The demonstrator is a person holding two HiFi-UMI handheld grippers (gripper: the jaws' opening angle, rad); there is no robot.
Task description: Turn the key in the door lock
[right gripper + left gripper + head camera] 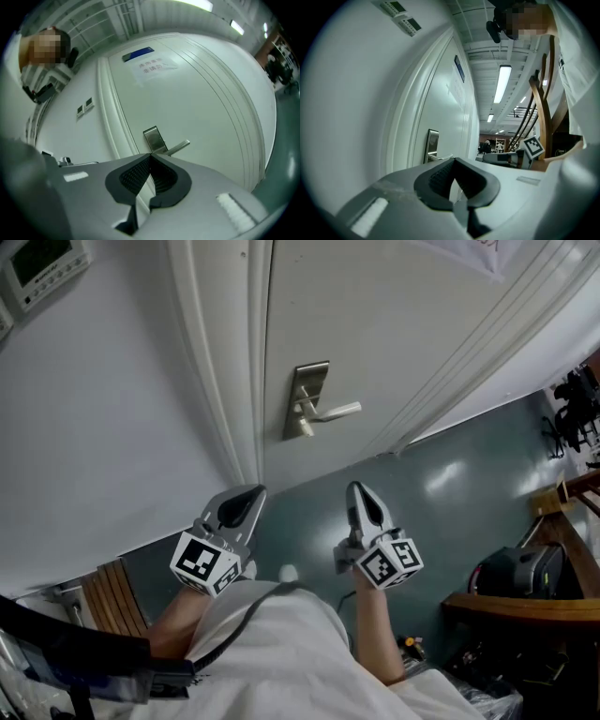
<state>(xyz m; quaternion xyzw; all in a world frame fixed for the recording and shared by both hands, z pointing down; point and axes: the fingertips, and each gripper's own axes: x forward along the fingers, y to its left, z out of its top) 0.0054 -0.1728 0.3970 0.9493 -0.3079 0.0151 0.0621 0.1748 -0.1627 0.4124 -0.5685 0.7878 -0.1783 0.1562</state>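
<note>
A white wall (pixel 94 409) fills the left part of the head view. Next to it stands a white door (pixel 394 324) inside a white moulded door frame (pixel 225 381). Below the door, a grey-green shiny floor (pixel 469 484) runs to the right. Two small control panels (pixel 42 263) are fixed high on the wall. In the right gripper view, a paper notice (pixel 152 66) sits on the upper part of the door.

A person in a white shirt (pixel 281 652) holds both tongs in front of the door, pointing toward it, and neither touches it. The left tongs (pixel 251 493) are opposite the door frame, with the jaws pressed together and nothing between them. The right tongs (pixel 357 487) are opposite the door itself, and their jaws are also fully together and empty.

The metal lock plate (pixel 307 399) is on the door, close to the frame side, above both tongs in the head view. Its lever handle (pixel 337 412) reaches out to the right. The keyhole is too small to make out.
</note>
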